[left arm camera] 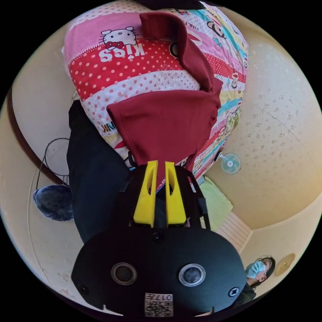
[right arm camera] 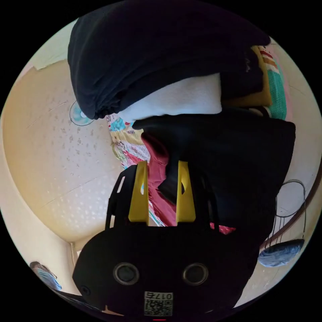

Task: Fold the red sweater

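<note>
Surface: patchwork quilt (left arm camera: 134, 72) in pink, red polka-dot and white panels with cartoon prints, bedding edge seen again in the right gripper view (right arm camera: 125, 149).

Task item: red knit sweater (left arm camera: 167, 124), spread on the quilt, one sleeve trailing away across the panels; a red fold also lies between the right jaws (right arm camera: 157, 174).

Left gripper (left arm camera: 160, 167): yellow jaws nearly together, a narrow strip of sweater hem pinched between them.

Right gripper (right arm camera: 162, 167): yellow jaws spread, red cloth and a black garment (right arm camera: 228, 161) in the gap; whether either jaw presses on them cannot be told.

Other cloth: black garment beside the quilt (left arm camera: 90, 174); stacked dark, white and mustard textiles (right arm camera: 188, 97).

Room: cream speckled floor (left arm camera: 278, 127); small teal fan (left arm camera: 230, 163); blue fuzzy slipper (left arm camera: 53, 201); masked person at the edge (left arm camera: 260, 270).
</note>
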Available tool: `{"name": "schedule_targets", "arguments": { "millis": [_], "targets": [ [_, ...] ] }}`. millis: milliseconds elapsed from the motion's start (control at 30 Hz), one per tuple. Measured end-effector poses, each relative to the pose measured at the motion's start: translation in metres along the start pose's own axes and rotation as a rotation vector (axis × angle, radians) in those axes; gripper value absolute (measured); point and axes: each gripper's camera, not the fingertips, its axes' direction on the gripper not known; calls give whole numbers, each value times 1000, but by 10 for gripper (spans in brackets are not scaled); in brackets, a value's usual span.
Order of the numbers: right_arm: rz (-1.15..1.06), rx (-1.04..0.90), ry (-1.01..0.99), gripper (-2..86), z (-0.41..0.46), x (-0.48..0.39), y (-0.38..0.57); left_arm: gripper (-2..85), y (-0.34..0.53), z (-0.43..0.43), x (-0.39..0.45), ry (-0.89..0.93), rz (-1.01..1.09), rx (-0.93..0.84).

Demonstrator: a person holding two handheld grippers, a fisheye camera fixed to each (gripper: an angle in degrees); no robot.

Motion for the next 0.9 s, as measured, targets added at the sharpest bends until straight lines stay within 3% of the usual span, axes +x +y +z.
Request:
{"name": "schedule_targets", "arguments": {
  "millis": [200, 333, 433, 567, 767, 900],
  "targets": [
    [-219, -63, -242, 38, 1, -89, -22, 62, -27, -20, 25, -20, 79, -31],
    [-367, -34, -16, 34, -3, -118, -42, 69, -44, -35, 35, 14, 142, -48],
    [-226, -33, 315, 33, 9, -87, -59, 79, -52, -49, 29, 68, 143, -56],
    [-260, -2, 110, 32, 21, -108, -41, 81, -56, -86, 6, 132, 102, -25],
    [-752, -175, -22, 30, 142, -255, 62, 87, -66, -144, -26, 216, 89, 20],
    [-1035, -455, -68, 28, 288, -296, 182, 93, -80, -171, -32, 335, 94, 74]
  ]
}}
